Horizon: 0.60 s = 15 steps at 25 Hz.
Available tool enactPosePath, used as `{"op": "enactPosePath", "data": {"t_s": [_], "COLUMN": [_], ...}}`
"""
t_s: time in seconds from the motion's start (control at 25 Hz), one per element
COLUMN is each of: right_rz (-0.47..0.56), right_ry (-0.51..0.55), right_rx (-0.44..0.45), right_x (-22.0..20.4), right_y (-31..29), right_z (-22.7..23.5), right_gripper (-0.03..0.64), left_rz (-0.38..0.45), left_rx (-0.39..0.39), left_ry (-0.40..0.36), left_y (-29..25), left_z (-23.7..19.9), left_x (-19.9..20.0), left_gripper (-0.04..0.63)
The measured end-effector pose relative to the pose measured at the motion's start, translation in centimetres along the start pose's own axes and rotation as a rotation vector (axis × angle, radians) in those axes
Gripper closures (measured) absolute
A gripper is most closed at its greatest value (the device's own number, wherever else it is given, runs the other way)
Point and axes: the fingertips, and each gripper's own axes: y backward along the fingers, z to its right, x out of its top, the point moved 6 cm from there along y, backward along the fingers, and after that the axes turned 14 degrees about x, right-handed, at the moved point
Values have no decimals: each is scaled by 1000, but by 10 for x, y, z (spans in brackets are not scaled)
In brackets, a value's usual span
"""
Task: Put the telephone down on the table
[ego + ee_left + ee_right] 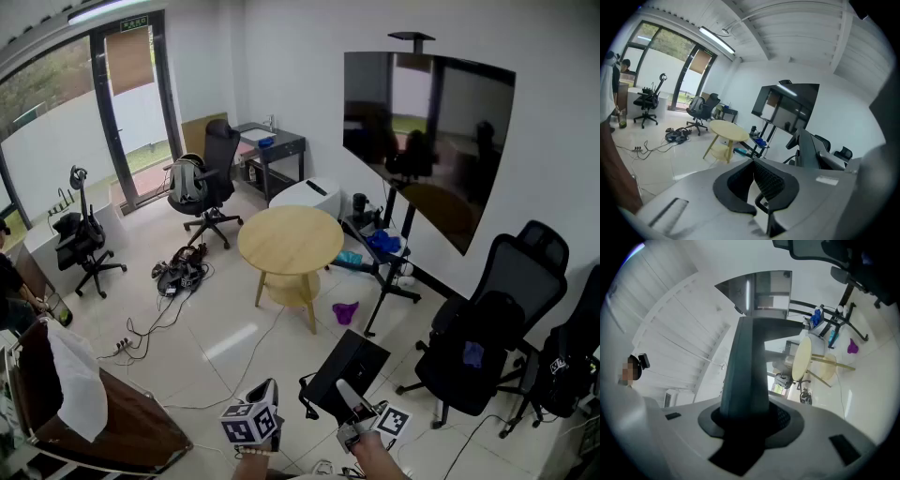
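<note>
The telephone (349, 371) is a flat black slab held in the air at the bottom of the head view, with my right gripper (351, 401) shut on its near end. In the right gripper view the telephone (750, 357) rises as a dark slab from between the jaws of the right gripper (749, 414). The round wooden table (291, 239) stands in the middle of the room, well ahead of both grippers. My left gripper (271, 387) hovers beside the right one. In its own view the left gripper (753, 165) has its black pads meeting at the tips, nothing between them.
Black office chairs (211, 183) stand at the back left and at the right (487, 342). A large dark screen on a stand (427, 131) fills the right wall. Cables and gear (178, 272) lie on the floor. A brown seat with white cloth (75, 394) is at the lower left.
</note>
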Motion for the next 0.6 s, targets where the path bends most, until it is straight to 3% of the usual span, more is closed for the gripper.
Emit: {"op": "enactPosePath", "data": {"t_s": [0.6], "right_rz": [10], "right_ry": [-24], "right_rx": [-4], "right_x": [45], "right_y": [-7], "right_z": [37], "right_gripper": [448], "left_rz": [-15], "left_rx": [7], "left_ry": [-1], "left_y": [-51], "left_z": [25], "left_x": [11], "left_gripper": [606]}}
